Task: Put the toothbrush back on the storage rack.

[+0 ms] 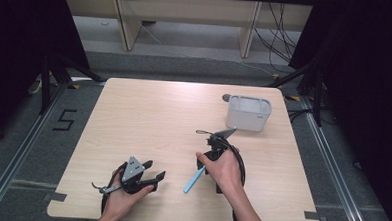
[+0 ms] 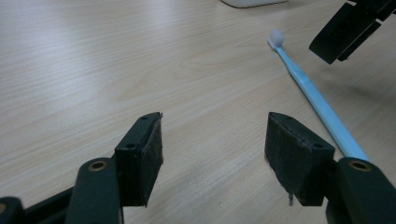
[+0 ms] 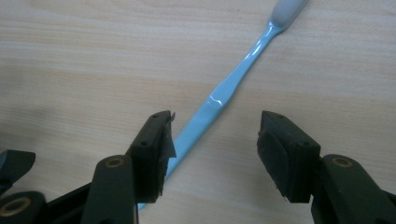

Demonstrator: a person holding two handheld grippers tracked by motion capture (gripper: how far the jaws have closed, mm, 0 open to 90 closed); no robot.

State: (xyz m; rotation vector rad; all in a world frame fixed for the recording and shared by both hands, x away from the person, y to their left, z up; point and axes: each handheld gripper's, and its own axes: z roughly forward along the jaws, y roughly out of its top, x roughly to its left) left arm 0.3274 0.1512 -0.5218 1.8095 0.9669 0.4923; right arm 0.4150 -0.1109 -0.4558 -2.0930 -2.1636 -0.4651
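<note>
The light blue toothbrush (image 3: 219, 100) lies flat on the wooden worktop (image 1: 148, 118), its handle running under the right hand-held gripper (image 3: 212, 149), whose jaws stand wide apart and grip nothing. The left hand-held gripper (image 2: 215, 144) rests nearby, also wide open and empty. A grey rectangular container (image 1: 249, 113) stands well beyond, nothing lying between

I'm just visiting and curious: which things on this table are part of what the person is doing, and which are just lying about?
In use:
- light blue toothbrush, lying flat on the table
- right gripper, fingers open over the handle, not gripping it
- left gripper, open, nothing between its fingers

Possibly not in use:
- white box near the far right corner
- small dark thing behind it, too small to tell
</note>
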